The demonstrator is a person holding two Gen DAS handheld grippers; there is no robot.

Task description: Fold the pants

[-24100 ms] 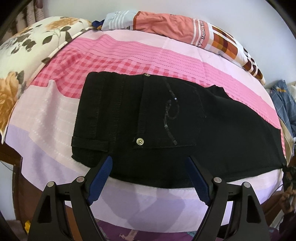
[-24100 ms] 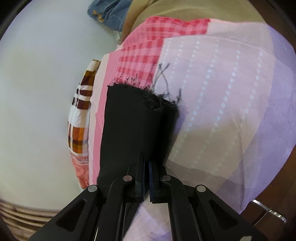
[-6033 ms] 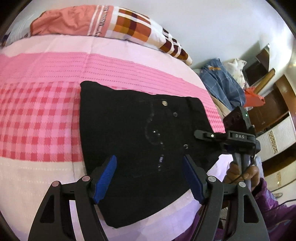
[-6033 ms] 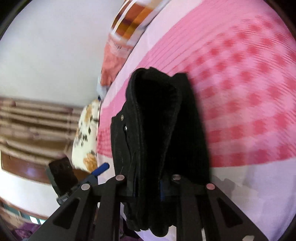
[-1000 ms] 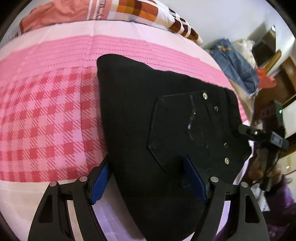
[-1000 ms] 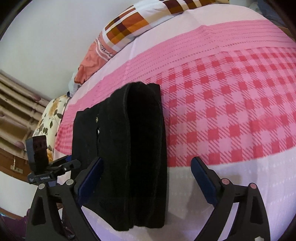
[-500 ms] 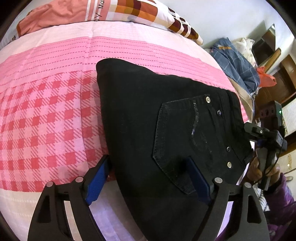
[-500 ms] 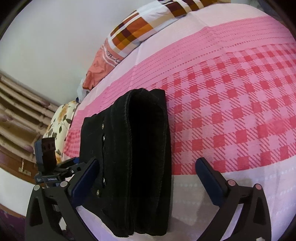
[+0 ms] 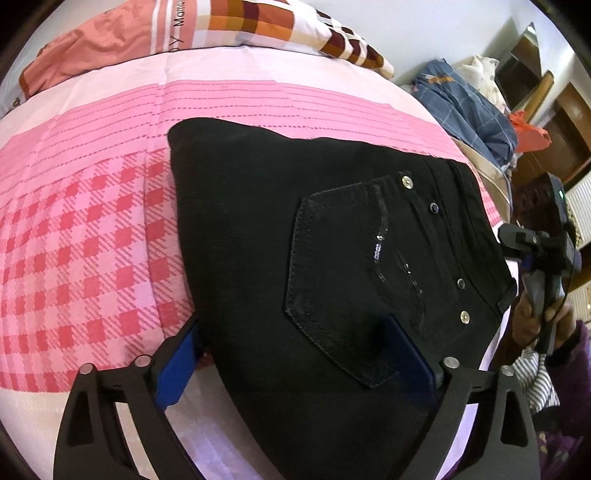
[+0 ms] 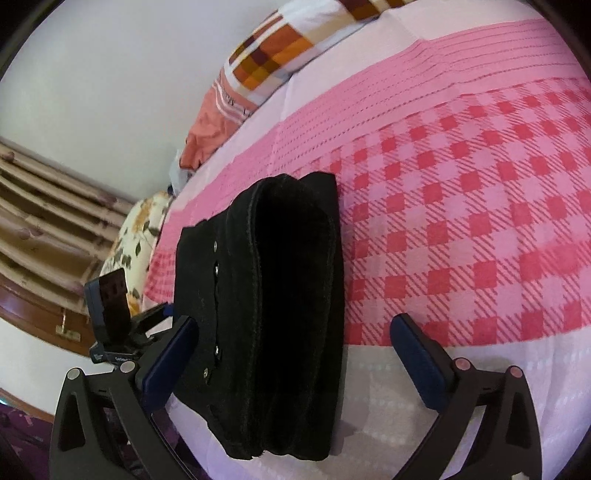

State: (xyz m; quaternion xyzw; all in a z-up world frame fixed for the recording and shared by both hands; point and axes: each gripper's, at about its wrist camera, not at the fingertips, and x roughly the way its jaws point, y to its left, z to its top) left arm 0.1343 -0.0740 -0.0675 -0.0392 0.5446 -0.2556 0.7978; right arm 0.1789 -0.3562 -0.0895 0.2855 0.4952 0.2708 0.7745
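Observation:
The black pants [image 9: 332, 240] lie folded into a thick stack on the pink checked bed sheet [image 9: 92, 240], with the back pocket [image 9: 369, 266] and its rivets on top. My left gripper [image 9: 290, 325] hangs over the stack's near end with its jaws opening. Its left pad is at the stack's left edge and its right pad is over the pocket, neither pressing. In the right wrist view the pants [image 10: 288, 295] show end-on as stacked layers. My right gripper [image 10: 295, 319] stands wide open astride that end, pads clear of the cloth.
A checked orange and white quilt [image 9: 229, 22] lies along the bed's far side by the wall. Blue checked clothes [image 9: 469, 99] and wooden furniture [image 9: 569, 122] stand off the bed's right. A floral pillow [image 10: 136, 236] and curtains sit beyond the pants. A hand [image 9: 532, 321] holds the right tool.
My left gripper's pads have spread wider apart over the pants. The right gripper's jaws widened slightly and it tipped a little. The folded pants stay where they lay.

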